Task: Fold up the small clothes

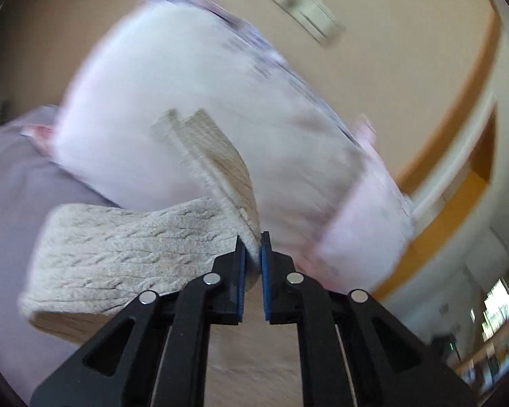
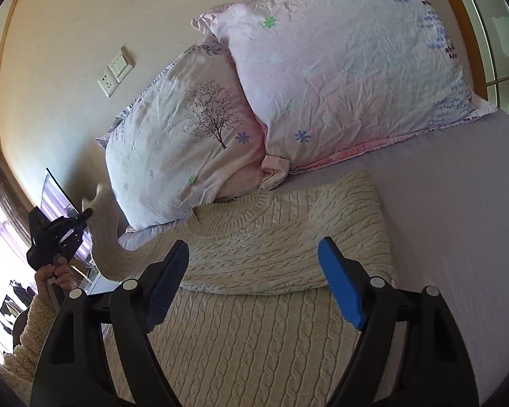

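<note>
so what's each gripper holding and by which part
The left gripper pinches the cream sweater by its sleeve, lifted off the bed. The right gripper is open, holding nothing.

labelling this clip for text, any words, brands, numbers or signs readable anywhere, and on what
None can be read.
Sweater: plain cable knit, no tag or label showing.
Pillows: only tree and flower prints, no lettering.
Wall switch and socket plates: any marking is too small to tell.
Left wrist view: too blurred by motion.

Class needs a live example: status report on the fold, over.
Left gripper shut on sweater sleeve, lifted. Right gripper open, hovering over sweater. Other sleeve already folded across. Pillows touch collar.
</note>
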### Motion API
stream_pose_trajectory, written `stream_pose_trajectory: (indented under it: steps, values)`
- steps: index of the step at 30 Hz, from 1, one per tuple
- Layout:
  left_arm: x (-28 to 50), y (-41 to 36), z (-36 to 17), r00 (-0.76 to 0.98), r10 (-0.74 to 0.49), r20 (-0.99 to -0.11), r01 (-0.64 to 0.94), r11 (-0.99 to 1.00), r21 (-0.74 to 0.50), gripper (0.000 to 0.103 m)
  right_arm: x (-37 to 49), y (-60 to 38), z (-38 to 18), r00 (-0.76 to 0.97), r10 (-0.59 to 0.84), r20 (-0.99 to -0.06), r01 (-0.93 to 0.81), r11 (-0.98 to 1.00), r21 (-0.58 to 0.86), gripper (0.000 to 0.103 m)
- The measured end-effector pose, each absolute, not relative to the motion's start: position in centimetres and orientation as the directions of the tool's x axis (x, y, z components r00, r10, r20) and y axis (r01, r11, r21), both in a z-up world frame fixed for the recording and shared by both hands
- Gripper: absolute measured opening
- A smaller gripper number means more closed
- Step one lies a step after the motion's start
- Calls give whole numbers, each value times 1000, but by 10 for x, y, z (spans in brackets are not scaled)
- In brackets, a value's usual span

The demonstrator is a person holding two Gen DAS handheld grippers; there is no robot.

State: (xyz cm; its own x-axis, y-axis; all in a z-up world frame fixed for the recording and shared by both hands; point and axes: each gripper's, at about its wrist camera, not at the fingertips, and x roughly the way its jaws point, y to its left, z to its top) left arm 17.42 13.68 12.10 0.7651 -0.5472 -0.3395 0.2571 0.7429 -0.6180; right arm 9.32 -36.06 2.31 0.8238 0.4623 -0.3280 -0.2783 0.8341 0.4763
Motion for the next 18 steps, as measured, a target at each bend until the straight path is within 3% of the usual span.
stream_pose_trajectory:
  steps: [1, 2, 3, 5, 7, 8, 11, 13, 18]
  values:
    - [176, 90, 114, 683, -633, -365, 342, 718, -606, 29, 93, -361, 21, 821, 461, -337, -272, 834, 480, 80]
    - [177, 52, 105, 595, -697, -401, 400, 689, -604, 37, 92, -362, 18, 816, 459, -350, -262, 835, 484, 80]
    - [174, 20, 93, 504, -739, -447, 435, 664, -608, 42, 88, -364, 17, 813, 458, -360, -256, 835, 486, 80]
    - [162, -1, 76, 401, -770, -496, 453, 638, -623, 43, 71, -374, 15, 812, 461, -359, -262, 836, 482, 80]
    - [140, 19, 68, 408, -764, -500, 431, 644, -632, 61, 49, -387, 12, 808, 472, -353, -279, 834, 476, 80]
    - [128, 36, 68, 428, -758, -492, 424, 649, -631, 65, 35, -394, 8, 795, 497, -346, -304, 822, 482, 81]
    - [76, 89, 70, 442, -756, -483, 447, 653, -612, 70, -3, -413, -9, 725, 609, -323, -393, 750, 532, 85]
    - [30, 131, 66, 473, -740, -477, 455, 669, -588, 81, -27, -422, -27, 659, 680, -322, -440, 695, 568, 87]
    - [-55, 199, 25, 523, -716, -462, 347, 674, -652, 85, -76, -433, -83, 523, 764, -377, -441, 622, 647, 89]
